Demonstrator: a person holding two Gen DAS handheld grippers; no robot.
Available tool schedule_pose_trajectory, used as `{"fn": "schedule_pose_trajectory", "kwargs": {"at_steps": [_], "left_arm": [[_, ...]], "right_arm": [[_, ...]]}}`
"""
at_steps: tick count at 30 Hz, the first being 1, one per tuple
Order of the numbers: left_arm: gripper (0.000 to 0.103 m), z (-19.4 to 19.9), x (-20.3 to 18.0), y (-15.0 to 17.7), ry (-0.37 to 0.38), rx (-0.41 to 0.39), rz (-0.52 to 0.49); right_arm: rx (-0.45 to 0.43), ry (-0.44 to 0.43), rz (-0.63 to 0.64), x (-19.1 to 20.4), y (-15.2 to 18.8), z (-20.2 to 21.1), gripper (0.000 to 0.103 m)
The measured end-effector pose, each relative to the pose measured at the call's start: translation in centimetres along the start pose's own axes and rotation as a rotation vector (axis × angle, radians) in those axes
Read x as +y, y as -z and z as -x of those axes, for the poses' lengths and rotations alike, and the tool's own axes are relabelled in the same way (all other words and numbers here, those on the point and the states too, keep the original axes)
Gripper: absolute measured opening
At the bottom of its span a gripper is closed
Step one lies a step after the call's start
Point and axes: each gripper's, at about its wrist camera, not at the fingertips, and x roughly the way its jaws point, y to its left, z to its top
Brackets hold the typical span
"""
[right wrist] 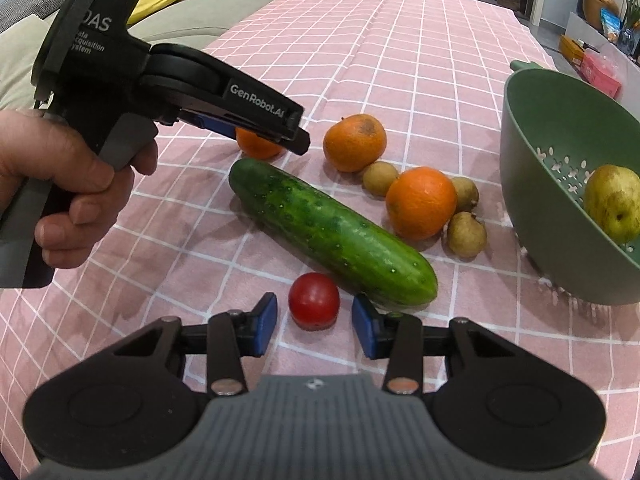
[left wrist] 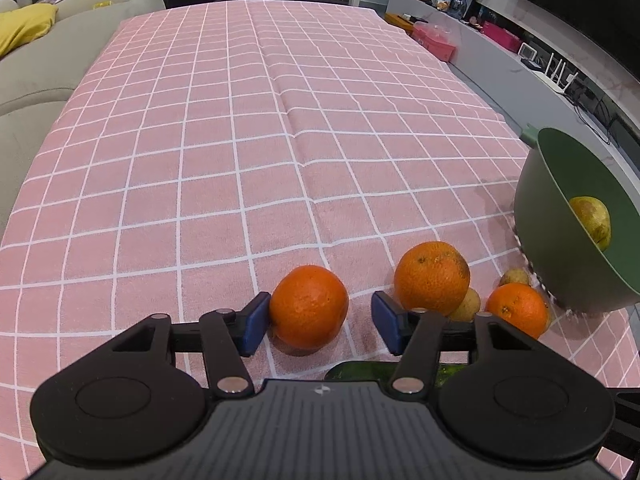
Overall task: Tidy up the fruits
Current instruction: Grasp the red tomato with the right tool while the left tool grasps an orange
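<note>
left fingers (left wrist: pixel 256 326) stand wide around the near orange (left wrist: pixel 309 306) on the pink cloth (left wrist: pixel 200 160), left pad touching; firm, round, likely to roll: grip across its middle. right gripper (right wrist: pixel 314 324), wide, brackets the tomato (right wrist: pixel 314 300), softer; colander (right wrist: pixel 532 168) right

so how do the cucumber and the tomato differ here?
The cucumber is long, green and bumpy; the tomato is small, round, red and smooth. The cucumber lies diagonally on the cloth, clear of the right gripper, while the tomato sits between its open fingers, not yet pinched. The cucumber's far end reaches toward the left gripper; the tomato sits beside its near end. Both rest on the pink cloth, outside the green colander.
</note>
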Motion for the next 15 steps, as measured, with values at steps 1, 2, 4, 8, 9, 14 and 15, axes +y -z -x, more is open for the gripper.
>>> {"fn": "schedule_pose_trajectory", "kwargs": {"at_steps": [1, 2, 4, 8, 9, 14, 15], "left_arm": [[0.058, -0.08, 0.07, 0.03, 0.0, 0.003, 0.002], [0.054, -0.15, 0.1, 0.07, 0.001, 0.006, 0.003], [0.046, -0.07, 0.09, 0.09, 0.0, 0.002, -0.001], [0.046, -0.02, -0.02, 0.06, -0.004, 0.008, -0.006], [0.046, 0.01, -0.02, 0.07, -0.004, 0.009, -0.007], [0.045, 0.22, -0.04, -0.09, -0.001, 0.016, 0.002], [0.045, 0.36, -0.09, -0.13, -0.002, 0.014, 0.001]], "right_arm": [[0.0, -0.002, -0.001, -0.05, 0.05, 0.06, 0.039], [0.0, -0.001, -0.001, -0.13, 0.1, 0.08, 0.039], [0.001, 0.001, -0.002, -0.31, 0.2, 0.05, 0.039], [-0.001, 0.001, 0.0, -0.32, 0.17, 0.07, 0.039], [-0.001, 0.001, 0.001, -0.33, 0.13, 0.04, 0.039], [-0.005, -0.002, 0.002, -0.37, 0.08, 0.0, 0.032], [-0.007, -0.004, 0.004, -0.37, 0.04, 0.02, 0.031]]}}
